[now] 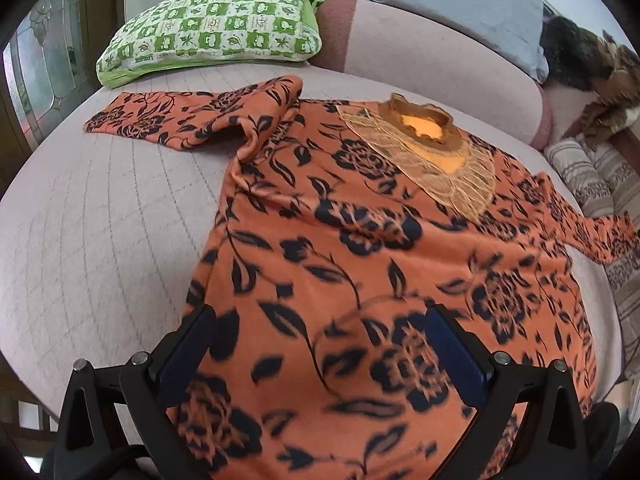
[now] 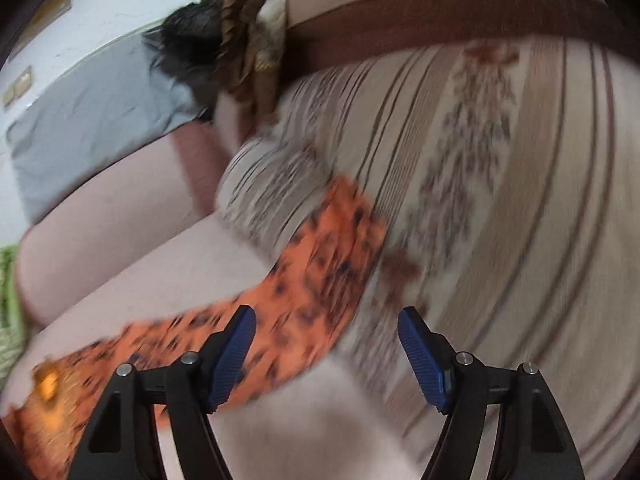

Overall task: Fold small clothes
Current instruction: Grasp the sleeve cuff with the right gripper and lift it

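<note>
Fold not started, judging by the layout. Orange floral top point(image 1: 360, 240) is spread flat, front up, on the pink quilted bed point(image 1: 100, 220), filling centre and lower right of the left wrist view; gold-trimmed collar point(image 1: 432, 140) sits upper centre. One sleeve point(image 1: 180, 120) is stretched out toward the upper left, below the green checked pillow point(image 1: 212, 28). Other sleeve point(image 2: 320, 256) is seen mid-frame in the blurred right wrist view, draped onto a striped cushion point(image 2: 500, 200).

Left gripper point(image 1: 318, 320) is held over the hem area, fingers spread wide, nothing gripped. Right gripper point(image 2: 326, 320) is near the draped sleeve, fingers likewise wide apart, nothing held.

Remaining: both sleeves to be folded in, then the body.
</note>
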A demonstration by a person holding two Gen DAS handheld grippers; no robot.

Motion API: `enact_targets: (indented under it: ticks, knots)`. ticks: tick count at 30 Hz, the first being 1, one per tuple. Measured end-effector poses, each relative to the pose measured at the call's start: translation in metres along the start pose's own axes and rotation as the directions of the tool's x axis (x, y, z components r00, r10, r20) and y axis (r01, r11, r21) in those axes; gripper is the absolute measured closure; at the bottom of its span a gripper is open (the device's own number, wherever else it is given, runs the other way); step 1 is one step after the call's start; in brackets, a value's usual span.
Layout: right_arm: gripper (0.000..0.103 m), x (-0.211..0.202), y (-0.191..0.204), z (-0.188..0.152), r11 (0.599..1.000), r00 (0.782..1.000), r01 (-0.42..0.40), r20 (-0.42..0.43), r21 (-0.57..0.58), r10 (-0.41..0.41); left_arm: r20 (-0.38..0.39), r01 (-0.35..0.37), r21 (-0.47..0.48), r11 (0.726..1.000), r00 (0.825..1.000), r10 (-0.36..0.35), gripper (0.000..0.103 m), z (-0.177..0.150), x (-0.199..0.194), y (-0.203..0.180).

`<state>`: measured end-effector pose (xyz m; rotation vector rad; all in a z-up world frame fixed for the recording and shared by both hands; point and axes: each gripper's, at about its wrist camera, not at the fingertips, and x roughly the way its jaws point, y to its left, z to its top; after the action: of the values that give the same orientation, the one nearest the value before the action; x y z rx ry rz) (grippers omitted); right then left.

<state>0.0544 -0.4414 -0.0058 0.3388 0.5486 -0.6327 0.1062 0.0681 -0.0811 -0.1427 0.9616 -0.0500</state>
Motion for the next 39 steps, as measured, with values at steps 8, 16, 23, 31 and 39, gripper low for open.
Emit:
enact_targets:
  ticks: [8, 16, 23, 31, 39]
  knots:
    - [0.071, 0.067, 0.008, 0.039, 0.979, 0.98, 0.191, -0.041, -0.073, -0.195, 0.03, 0.009, -0.018, 1.0, 1.0, -0.008, 0.0, 0.018, 0.017, 0.012]
    - [0.095, 0.026, 0.089, 0.062, 0.979, 0.998, -0.042, -0.047, -0.199, 0.033, 0.066, 0.072, -0.127, 0.989, 0.996, -0.064, 0.0, 0.023, 0.008, 0.035]
    - [0.095, -0.12, 0.261, 0.03, 0.812, 0.85, -0.52, -0.07, -0.265, 0.522, 0.12, 0.11, -0.152, 0.982, 0.989, -0.092, 0.0, 0.024, -0.011, 0.045]
    - [0.039, -0.115, 0.432, -0.143, 0.631, 0.696, -0.715, -0.397, -0.301, 0.599, 0.143, 0.11, -0.176, 0.978, 0.986, -0.086, 0.0, 0.024, -0.02, 0.058]
    - [0.022, -0.063, 0.378, -0.2, 0.638, 0.617, -0.747, -0.553, -0.186, 0.56, 0.14, 0.078, -0.158, 0.984, 0.989, -0.056, 0.0, 0.024, -0.018, 0.054]
